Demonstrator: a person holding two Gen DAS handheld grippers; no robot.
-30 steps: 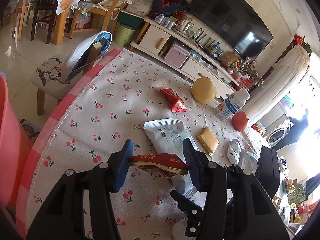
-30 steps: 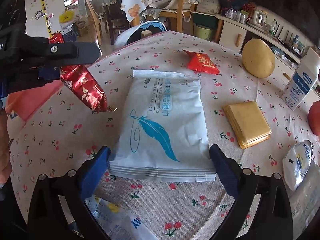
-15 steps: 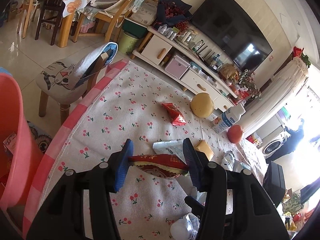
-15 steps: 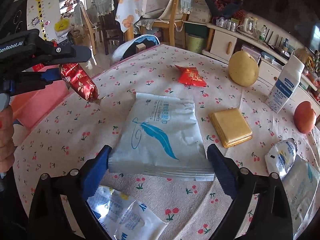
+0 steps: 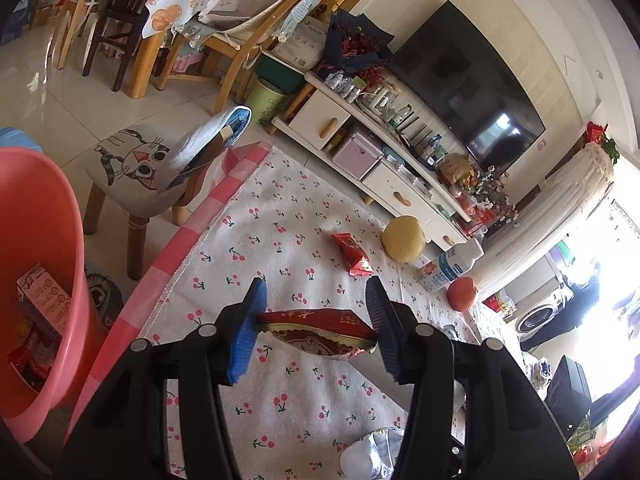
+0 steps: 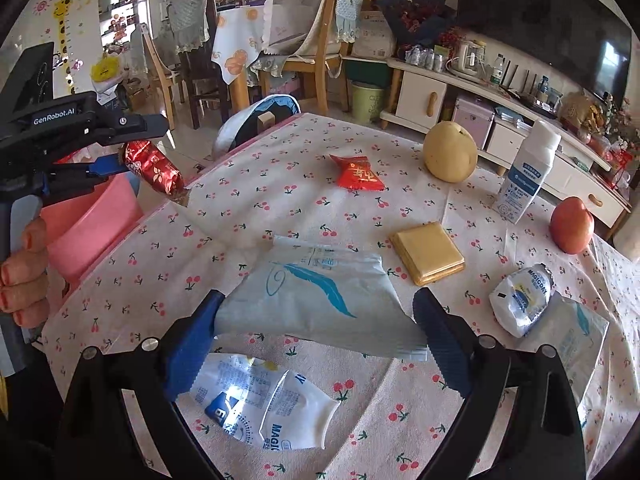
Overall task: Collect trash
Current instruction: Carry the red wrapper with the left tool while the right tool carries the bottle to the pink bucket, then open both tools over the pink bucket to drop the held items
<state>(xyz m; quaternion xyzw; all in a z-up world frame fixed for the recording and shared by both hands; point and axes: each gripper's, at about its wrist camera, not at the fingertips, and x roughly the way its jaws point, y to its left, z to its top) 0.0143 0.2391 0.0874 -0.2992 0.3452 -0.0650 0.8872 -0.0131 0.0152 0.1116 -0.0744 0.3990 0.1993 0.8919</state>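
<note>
At far left a pink bin (image 5: pixel 44 208) stands beside the desk (image 6: pixel 280 200), and the left gripper (image 6: pixel 116 164) hangs near it, its fingers clamped on a red snack wrapper (image 5: pixel 316 332). Right of that, the right gripper (image 6: pixel 316 336) has its fingers clamped on a pale blue feather-print packet (image 6: pixel 316 296), lifted at its near end. A second red wrapper (image 6: pixel 358 174) lies farther back.

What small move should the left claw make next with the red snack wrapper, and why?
Probably carry it a little further left, over the pink bucket, before opening. The left claw is shut on the red snack wrapper, which hangs over the cherry tablecloth, while the bucket, already holding trash, stands beside the table edge.
</note>
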